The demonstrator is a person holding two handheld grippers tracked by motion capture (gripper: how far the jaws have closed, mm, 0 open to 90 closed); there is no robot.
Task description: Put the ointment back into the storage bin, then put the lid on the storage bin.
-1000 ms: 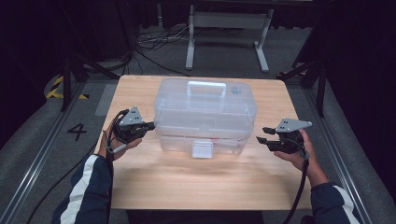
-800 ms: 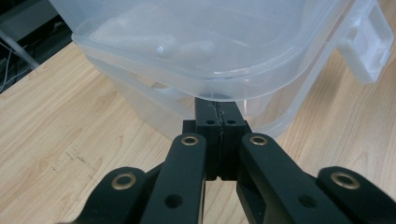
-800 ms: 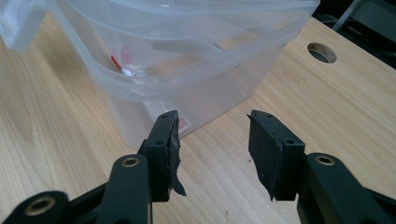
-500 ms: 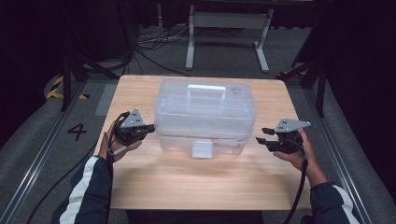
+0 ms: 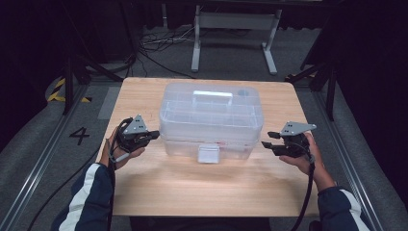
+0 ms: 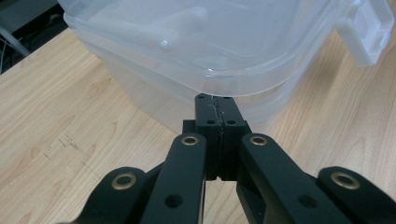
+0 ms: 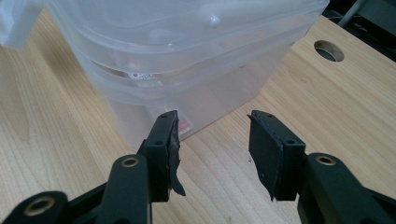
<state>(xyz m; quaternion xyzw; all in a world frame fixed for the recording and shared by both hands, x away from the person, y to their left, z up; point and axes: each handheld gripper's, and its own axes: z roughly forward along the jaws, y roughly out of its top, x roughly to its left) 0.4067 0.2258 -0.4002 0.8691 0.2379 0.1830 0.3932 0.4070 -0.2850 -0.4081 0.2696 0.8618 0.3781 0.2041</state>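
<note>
I hold my left tongs pressed together and right tongs spread, flanking the clear box mid-bench.

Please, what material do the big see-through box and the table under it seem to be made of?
The box looks like clear, slightly milky plastic with a glossy finish: the table shows through its walls and light glints on its lid. Its front latch seems the same plastic, more frosted. The table looks like light wood with a matte finish, since grain lines run across it; it could be a wood-look laminate.
</note>
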